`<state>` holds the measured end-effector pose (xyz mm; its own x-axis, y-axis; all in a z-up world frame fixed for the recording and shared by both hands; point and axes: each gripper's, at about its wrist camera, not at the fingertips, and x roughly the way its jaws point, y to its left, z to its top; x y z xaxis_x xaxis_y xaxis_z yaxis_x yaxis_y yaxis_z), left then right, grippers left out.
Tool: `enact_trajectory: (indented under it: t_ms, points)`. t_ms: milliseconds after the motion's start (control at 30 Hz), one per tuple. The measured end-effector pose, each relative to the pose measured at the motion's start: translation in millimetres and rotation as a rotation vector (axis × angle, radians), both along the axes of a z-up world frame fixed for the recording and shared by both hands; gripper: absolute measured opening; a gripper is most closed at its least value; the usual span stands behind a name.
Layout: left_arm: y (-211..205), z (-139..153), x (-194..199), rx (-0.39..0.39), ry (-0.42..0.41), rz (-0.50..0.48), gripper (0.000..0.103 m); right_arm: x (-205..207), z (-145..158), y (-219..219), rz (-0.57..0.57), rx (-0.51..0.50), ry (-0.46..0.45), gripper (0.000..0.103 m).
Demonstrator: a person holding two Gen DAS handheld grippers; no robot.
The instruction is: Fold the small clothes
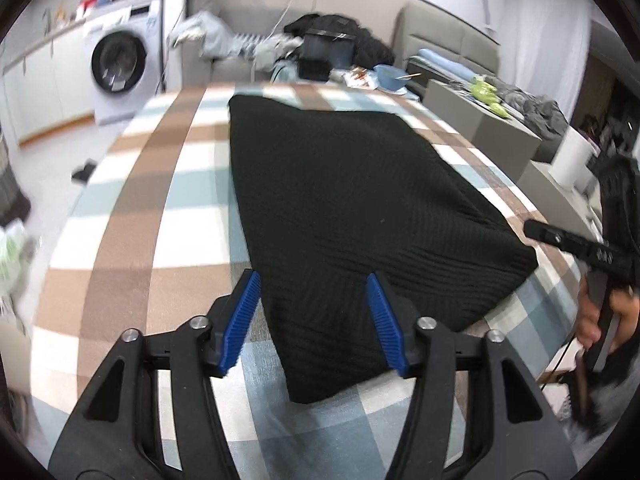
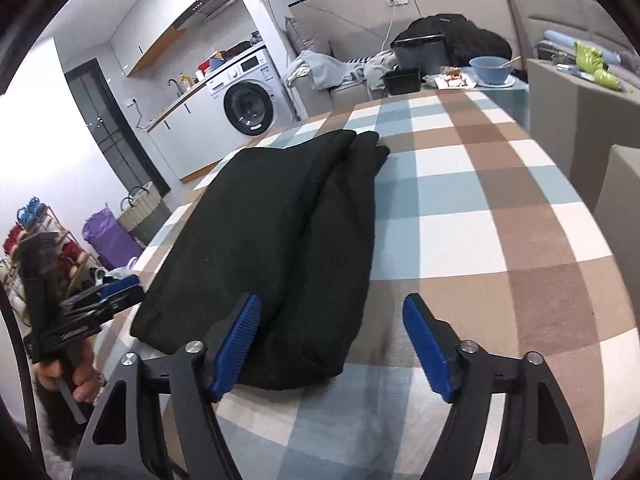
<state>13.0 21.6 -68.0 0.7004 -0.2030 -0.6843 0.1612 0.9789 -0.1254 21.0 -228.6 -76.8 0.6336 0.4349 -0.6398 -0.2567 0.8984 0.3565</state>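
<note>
A black ribbed knit garment (image 1: pixel 360 200) lies folded into a long flat shape on the checked tablecloth (image 1: pixel 140 220). My left gripper (image 1: pixel 312 278) hovers open over its near end, blue pads wide apart with the cloth lying flat below them. In the right wrist view the same garment (image 2: pixel 272 220) shows two lengthwise folds side by side. My right gripper (image 2: pixel 332 300) is open at its near right corner, the left pad above the cloth and the right pad over bare tablecloth (image 2: pixel 480 220). Each view catches the other gripper at its edge, held by a hand (image 1: pixel 592 320).
Past the table's far end stand a black bin (image 1: pixel 326 46), a blue bowl (image 1: pixel 390 74) and a sofa with piled clothes (image 2: pixel 332 68). A washing machine (image 1: pixel 120 60) is at the left, grey boxes (image 1: pixel 480 120) at the right. A basket (image 2: pixel 140 208) and a purple bag (image 2: pixel 104 236) stand on the floor.
</note>
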Motion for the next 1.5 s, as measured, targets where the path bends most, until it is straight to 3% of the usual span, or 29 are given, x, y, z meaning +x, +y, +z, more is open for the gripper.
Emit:
enact_trajectory:
  t_ms: [100,200,267,433,667,833,967,1100,1500]
  points:
    - [-5.1,2.6,-7.0,-0.008,-0.036,-0.026,0.06,-1.8,-0.3,3.1,0.0,-0.012,-0.027,0.082]
    - [-9.3,4.2,-9.4,-0.004,-0.068,-0.004,0.068,-7.9,1.1,11.4,0.025,-0.036,-0.065,0.092]
    - [-10.3,4.8,-10.7,0.015,-0.111,0.046,0.084,-13.1,2.5,18.3,0.056,-0.05,-0.088,0.099]
    - [-12.0,10.6,-19.4,0.013,-0.203,0.065,0.102,-26.4,11.7,26.5,0.066,-0.064,-0.219,0.103]
    - [-14.1,13.3,-27.4,0.003,-0.267,0.048,0.102,-34.3,19.0,25.1,0.051,-0.062,-0.326,0.103]
    - [-8.6,11.5,-27.0,-0.027,-0.275,0.069,0.102,-35.7,20.4,23.4,0.083,-0.007,-0.329,0.103]
    - [-7.4,9.1,-25.3,-0.008,-0.291,0.084,0.102,-34.5,18.7,24.4,0.086,0.01,-0.308,0.103]
    - [-3.2,3.5,-20.7,-0.033,-0.258,0.072,0.102,-32.4,17.0,24.4,0.084,0.032,-0.29,0.103]
    - [-4.7,-3.3,-14.6,-0.018,-0.233,0.088,0.102,-37.9,13.1,37.4,0.116,-0.043,-0.3,0.103]
